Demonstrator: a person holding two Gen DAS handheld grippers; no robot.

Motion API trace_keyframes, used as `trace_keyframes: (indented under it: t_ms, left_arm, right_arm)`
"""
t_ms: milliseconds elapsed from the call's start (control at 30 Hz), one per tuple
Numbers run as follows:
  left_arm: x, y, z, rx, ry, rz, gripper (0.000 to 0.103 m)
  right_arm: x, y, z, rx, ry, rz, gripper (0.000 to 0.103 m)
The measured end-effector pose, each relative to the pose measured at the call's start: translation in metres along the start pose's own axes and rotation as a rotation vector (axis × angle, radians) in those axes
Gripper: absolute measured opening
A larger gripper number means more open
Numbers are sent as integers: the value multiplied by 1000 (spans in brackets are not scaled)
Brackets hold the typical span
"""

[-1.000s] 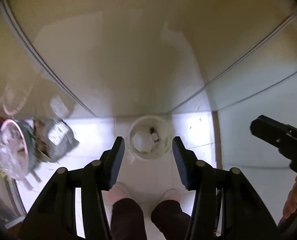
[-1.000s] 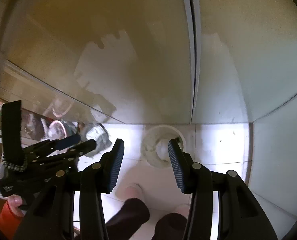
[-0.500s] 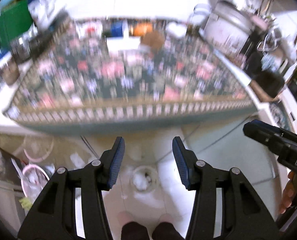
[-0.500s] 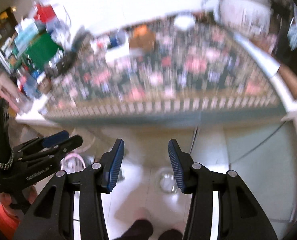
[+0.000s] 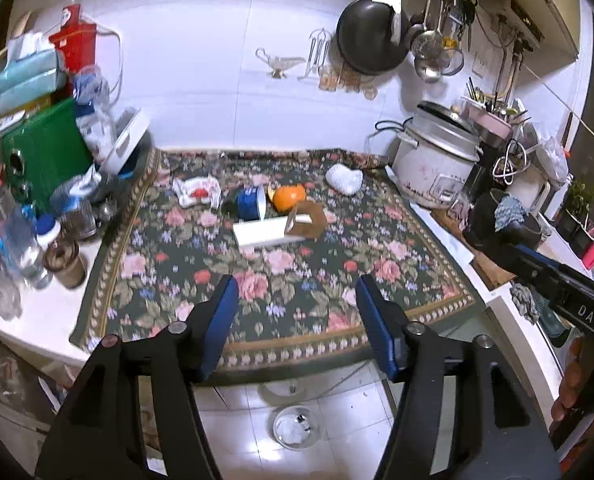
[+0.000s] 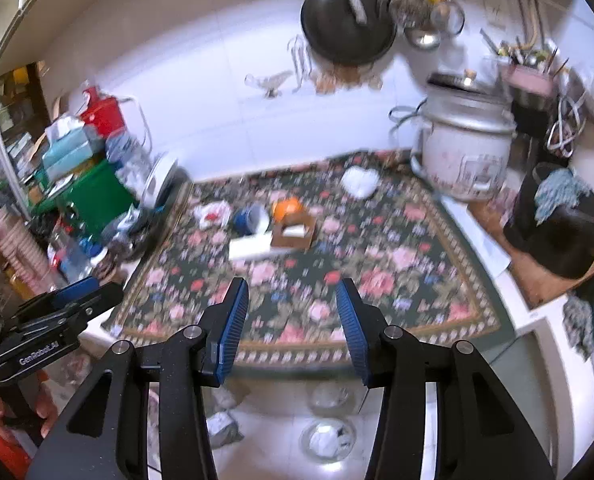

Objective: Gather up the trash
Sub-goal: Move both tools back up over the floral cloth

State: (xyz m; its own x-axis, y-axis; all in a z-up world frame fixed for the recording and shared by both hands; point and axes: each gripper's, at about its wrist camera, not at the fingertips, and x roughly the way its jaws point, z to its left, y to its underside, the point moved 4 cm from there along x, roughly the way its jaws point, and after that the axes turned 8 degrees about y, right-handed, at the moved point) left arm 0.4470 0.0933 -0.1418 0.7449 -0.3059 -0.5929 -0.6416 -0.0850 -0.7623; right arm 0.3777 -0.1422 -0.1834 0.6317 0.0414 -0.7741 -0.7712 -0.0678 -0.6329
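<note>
I have both grippers raised over the table (image 5: 37, 312), which is covered by a floral cloth (image 5: 281, 280). My left gripper (image 5: 297, 324) has just been opening; its jaws stand apart with nothing between them. My right gripper (image 6: 292, 320) is also released and empty, jaws apart over the near edge of the cloth.

The trash lies in a cluster near the middle of the cloth, toward the back wall: a crumpled wrapper (image 5: 196, 191) at the left, a blue cup (image 5: 249, 202) on its side next to it, an orange peel (image 5: 289, 197) just right of the cup, a white box (image 5: 260, 233) in front of them, and a brown carton (image 5: 306, 221) touching the box's right end. A white wad (image 5: 344, 178) sits apart, farther right near the rice cooker (image 5: 437, 160).

On the floor below the table edge I see a bin (image 5: 296, 427) with white scraps already inside.
</note>
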Motion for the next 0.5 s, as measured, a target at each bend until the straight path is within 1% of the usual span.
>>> trace_keyframes:
  t_ms: [33,67,100,133,200,267,333,500]
  left_arm:
    - [0,-6,-1,5,-1,-6,68]
    - [1,-10,-1,9,-3,-12,73]
    - [2,-16,-2,18,-7,-22,76]
    - [4,-21,-3,26,-16,-30,77]
    - [10,-31,-4,36,-35,-42,85]
    - [16,-41,-6,30,-39,-56,88]
    - [22,-50,-7,23,-37,-68,89]
    - [47,-81,-14,-7,-77,-94,90]
  right_arm:
    - [-2,-7,0,4,10,-17,45]
    - [-2,-12,-1,6,6,-36,47]
    - [-3,-16,-4,13,13,-48,53]
    - [-2,-21,-6,20,19,-62,55]
    - [2,-31,-11,21,19,-80,55]
    - [8,-40,-16,17,19,-85,55]
    - [16,-48,-23,15,3,-93,55]
    - [43,-74,-37,-7,-57,-84,55]
